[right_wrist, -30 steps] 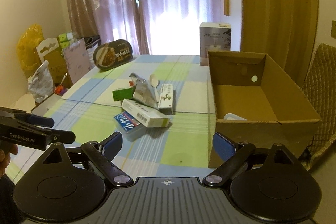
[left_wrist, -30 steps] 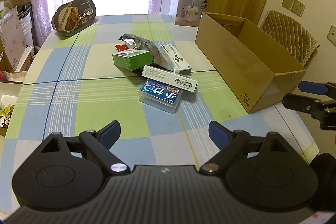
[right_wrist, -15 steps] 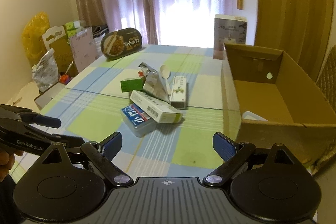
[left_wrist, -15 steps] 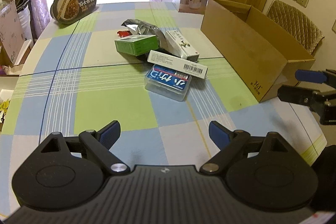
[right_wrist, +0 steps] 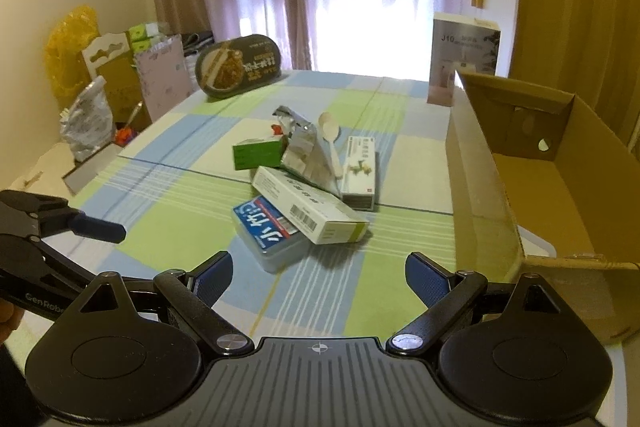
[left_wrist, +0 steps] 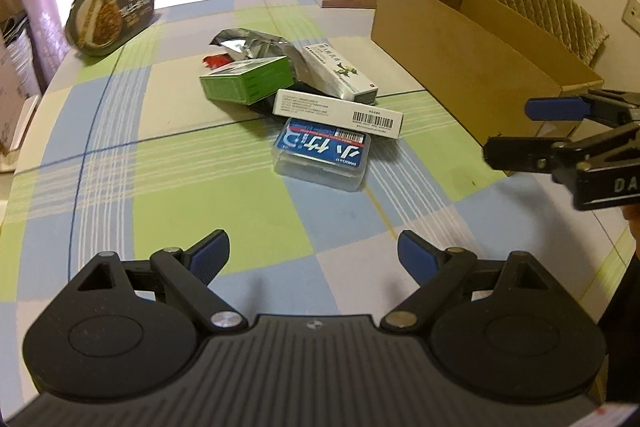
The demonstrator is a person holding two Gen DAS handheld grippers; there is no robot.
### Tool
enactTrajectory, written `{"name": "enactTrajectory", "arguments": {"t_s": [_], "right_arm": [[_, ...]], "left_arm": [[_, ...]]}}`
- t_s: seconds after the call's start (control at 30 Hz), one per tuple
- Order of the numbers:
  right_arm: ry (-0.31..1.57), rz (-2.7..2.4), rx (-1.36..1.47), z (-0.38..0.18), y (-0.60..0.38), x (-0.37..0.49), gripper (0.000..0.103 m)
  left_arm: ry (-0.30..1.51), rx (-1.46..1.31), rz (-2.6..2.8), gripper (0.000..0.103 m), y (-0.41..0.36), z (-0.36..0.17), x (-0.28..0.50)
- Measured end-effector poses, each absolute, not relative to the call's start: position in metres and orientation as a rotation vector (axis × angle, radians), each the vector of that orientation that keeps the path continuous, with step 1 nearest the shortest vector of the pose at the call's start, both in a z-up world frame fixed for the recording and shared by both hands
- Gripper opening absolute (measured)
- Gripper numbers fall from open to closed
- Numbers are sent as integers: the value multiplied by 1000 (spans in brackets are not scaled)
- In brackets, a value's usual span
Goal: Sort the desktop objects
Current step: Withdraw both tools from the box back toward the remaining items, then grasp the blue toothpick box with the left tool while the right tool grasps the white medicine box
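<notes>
Two grippers hover over the near edge of the checked tablecloth [left_wrist: 120, 187], both with fingers spread wide and nothing between them: the left gripper [left_wrist: 313, 255] faces the heap from the near side, and the right gripper [right_wrist: 319, 275] sits beside it, nearer the cardboard box [right_wrist: 532, 183]. The heap lies mid-table, well apart from either tool. Closest is a clear plastic case with a blue label [left_wrist: 322, 158], its far edge tucked under a long white barcoded carton [left_wrist: 337, 112]; behind these lie a green box [left_wrist: 248, 79], a crumpled foil pouch [left_wrist: 256, 43], a white box printed with a green figure [left_wrist: 340, 73] and a white plastic spoon [right_wrist: 331, 137]. The open box stands just right of the pile, its top gaping, probably so sorted items can be dropped straight in. The wide-open stance suggests an approach, with the plastic case the likeliest first pick since it is nearest, though the carton resting on it may slide when it is lifted.
</notes>
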State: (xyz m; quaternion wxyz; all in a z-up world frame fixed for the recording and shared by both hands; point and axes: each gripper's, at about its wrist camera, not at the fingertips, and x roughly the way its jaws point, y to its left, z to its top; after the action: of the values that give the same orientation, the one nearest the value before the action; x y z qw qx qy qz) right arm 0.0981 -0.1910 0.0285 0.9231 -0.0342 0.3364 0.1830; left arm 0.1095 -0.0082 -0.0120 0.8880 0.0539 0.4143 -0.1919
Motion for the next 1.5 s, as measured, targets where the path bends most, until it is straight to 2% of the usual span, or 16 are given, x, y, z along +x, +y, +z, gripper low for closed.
{"name": "enactTrajectory", "arguments": {"t_s": [0.4, 0.73, 0.97, 1.0, 1.13, 1.5], "right_arm": [[697, 308, -31, 3, -189, 129, 91], [690, 278, -2, -10, -192, 148, 91], [692, 267, 9, -16, -194, 160, 91], [694, 265, 9, -17, -195, 162, 91], [702, 275, -2, -20, -194, 167, 91], [726, 422, -106, -32, -176, 198, 91]], "left_arm": [[832, 218, -525, 89, -32, -41, 161], [803, 229, -571, 102, -39, -59, 193], [794, 263, -587, 101, -50, -68, 210], [790, 270, -589, 101, -52, -69, 212], [797, 272, -599, 85, -52, -73, 216], [833, 241, -561, 84, -6, -70, 193]]}}
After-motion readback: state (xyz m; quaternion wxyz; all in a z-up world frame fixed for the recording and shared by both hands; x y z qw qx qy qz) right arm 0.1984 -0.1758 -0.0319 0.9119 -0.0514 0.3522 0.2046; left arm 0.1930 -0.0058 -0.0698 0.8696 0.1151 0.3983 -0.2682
